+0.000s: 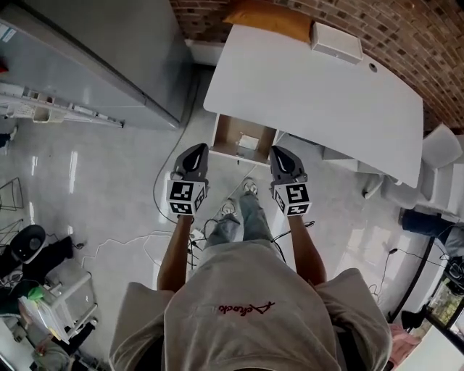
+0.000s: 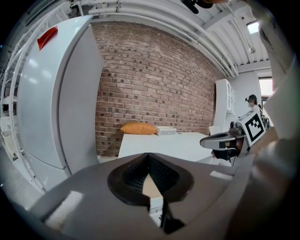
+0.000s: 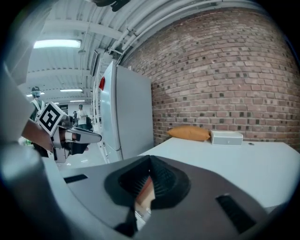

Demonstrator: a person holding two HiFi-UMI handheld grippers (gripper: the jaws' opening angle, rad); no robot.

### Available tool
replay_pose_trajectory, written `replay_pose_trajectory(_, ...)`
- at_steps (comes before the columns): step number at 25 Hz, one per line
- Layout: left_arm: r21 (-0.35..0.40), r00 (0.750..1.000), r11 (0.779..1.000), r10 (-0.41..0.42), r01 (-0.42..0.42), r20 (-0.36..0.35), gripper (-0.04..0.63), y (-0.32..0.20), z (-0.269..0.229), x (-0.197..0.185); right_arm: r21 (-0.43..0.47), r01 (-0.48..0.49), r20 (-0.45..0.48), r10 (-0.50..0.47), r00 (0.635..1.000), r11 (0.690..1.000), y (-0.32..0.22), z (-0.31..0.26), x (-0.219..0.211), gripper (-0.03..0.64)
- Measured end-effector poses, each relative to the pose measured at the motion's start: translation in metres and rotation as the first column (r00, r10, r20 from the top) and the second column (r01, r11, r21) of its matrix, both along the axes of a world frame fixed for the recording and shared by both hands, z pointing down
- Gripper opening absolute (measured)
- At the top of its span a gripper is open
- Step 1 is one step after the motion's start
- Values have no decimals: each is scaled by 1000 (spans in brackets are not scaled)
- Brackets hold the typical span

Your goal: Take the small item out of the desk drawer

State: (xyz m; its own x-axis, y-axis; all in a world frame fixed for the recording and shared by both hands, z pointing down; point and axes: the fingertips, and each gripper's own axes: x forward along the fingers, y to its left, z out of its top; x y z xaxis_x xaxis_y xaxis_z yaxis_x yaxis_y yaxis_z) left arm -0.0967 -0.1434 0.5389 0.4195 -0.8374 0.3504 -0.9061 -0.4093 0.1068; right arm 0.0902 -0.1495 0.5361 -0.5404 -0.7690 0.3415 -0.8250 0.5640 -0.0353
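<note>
With the drawer (image 1: 228,135) open under the white worktop (image 1: 319,94) and the small item (image 1: 249,142) lying inside, the left gripper (image 1: 194,153) and right gripper (image 1: 281,156) hover before it, fingers clenched empty; next, probably, one opens and reaches in.

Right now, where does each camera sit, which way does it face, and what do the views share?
Head view: on the person's head, looking steeply down on the white desk and its open drawer; shows torso, forearms, legs, left gripper, right gripper.
Left gripper view: on the left gripper, facing the brick wall along its shut fingers; the right gripper shows at right.
Right gripper view: on the right gripper, facing the same wall; the left gripper shows at left.
Shared: all three show the desk, orange cushion and white box.
</note>
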Motion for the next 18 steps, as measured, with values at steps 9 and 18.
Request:
replay_pose_trajectory(9,-116,999,993,-32,32,2,9,9,61,2,-144,47,-6,-49,999,988,11,70,0,12)
replay_pose_trajectory(18,-210,998,976,-65,60,-16,8,27,113,1,-260,109,-55,-127,990,959,24,136,-6,12)
